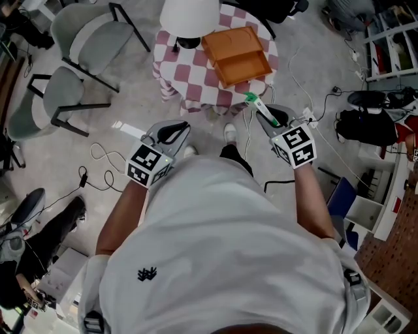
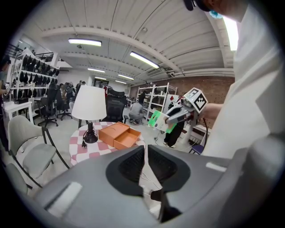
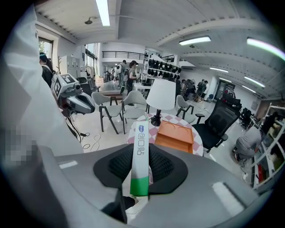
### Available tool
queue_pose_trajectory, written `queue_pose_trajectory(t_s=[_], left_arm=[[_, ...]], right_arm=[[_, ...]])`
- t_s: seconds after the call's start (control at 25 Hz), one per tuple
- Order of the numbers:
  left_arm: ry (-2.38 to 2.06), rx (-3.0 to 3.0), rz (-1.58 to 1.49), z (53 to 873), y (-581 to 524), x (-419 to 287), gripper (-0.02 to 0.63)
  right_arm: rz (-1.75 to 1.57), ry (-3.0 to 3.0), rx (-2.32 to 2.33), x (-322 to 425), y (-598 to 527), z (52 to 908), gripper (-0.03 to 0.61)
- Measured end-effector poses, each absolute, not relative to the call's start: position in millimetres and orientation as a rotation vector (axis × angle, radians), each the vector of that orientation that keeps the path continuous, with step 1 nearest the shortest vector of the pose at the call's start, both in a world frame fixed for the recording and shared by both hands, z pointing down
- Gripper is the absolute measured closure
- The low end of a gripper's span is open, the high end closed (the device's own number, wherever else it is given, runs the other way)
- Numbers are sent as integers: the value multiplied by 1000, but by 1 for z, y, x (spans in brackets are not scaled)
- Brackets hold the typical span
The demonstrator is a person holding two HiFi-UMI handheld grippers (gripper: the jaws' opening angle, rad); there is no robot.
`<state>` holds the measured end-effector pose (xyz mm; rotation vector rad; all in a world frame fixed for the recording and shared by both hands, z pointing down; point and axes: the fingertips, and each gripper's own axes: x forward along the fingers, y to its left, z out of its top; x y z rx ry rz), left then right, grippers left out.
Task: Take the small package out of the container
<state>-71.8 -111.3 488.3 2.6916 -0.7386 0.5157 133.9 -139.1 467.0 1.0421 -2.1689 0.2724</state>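
Open workshop floor with chairs (image 1: 78,39) and shelving around, and a round worktop (image 1: 189,85) under a checkered cloth ahead of the person. Orange container (image 1: 236,55) sat open on it beside a lamp (image 1: 189,16). From the head view its inside looked bare.

Right gripper (image 1: 273,119) was clamped on the small package (image 3: 140,151), a slim white box with a green end. The pads pressed on both flat sides and the long end stuck out past the tips. It was held in the air in front of the person's body, well apart from the container and clear of the worktop edge.

Left gripper (image 1: 173,132) had its jaws together on nothing and hung off to the side, not involved.

My read: the extraction itself was done, since the package was out and securely held. The only thing possibly left was setting it down somewhere, and the task names no spot.
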Motion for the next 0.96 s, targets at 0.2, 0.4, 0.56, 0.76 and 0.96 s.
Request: queue_pose_trajectory(t_s=[0.2,0.4,0.56,0.76,0.96], left_arm=[[-731,2687,523,489,-112,-72,534],[-724,2686,522,489,-112,-69,534],[-724,2680,529,491,-112,-69,534],[-736,2669,525,493,-114,-67,534],[-738,2653,529,498,-117,-63,534]], right_arm=[[280,-2166,1047,135,-139,467,486],[285,-2163,1051,138,-140,467,486],[289,-2162,1051,140,-141,469,486],[296,-2157,1040,145,-144,473,486],[305,-2152,1028,151,-149,479,486]])
